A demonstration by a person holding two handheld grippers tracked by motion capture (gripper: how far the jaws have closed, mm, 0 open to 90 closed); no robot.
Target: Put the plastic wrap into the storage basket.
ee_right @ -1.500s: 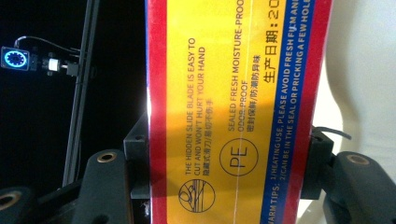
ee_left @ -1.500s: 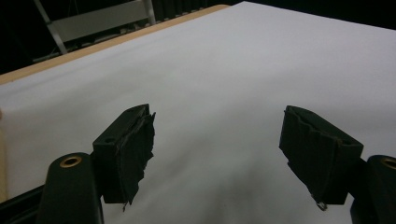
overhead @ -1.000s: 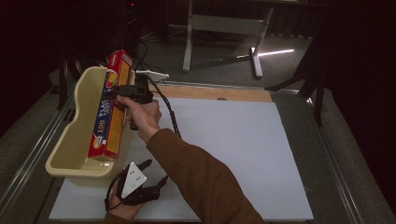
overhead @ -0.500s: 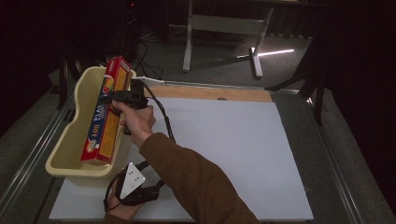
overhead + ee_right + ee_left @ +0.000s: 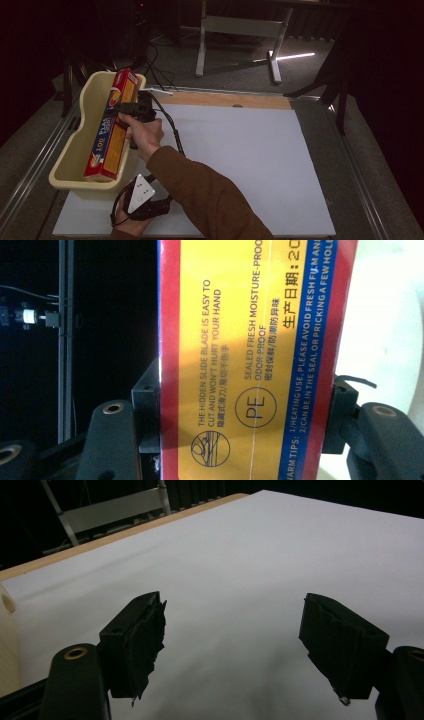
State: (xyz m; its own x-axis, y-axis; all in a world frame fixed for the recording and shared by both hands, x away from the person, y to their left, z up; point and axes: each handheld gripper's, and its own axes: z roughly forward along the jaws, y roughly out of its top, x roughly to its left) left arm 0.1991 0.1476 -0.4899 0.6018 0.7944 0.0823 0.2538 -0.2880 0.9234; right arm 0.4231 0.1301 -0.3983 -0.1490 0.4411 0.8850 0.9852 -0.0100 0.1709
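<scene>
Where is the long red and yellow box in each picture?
High view: the box is at the left, leaning in the cream tub, held by the right gripper.
Right gripper view: the box stands up the middle, clamped between the black jaws.
Left gripper view: no box; white table sheet.
Shared landmark: the cream tub.

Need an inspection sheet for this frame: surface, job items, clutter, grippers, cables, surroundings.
Surface: white sheet on the table, bare; wooden strip along its far edge.
Job's things: red-and-yellow film box leaning lengthwise in the cream tub, far end up at the rim.
Clutter: nothing seen.
Grippers: right gripper clamped across the box; left gripper open, nothing between the jaws, low over the sheet near the tub.
Cables: black cable trailing from the right gripper across the sheet.
Surroundings: dark room, metal stand legs beyond the table.
</scene>
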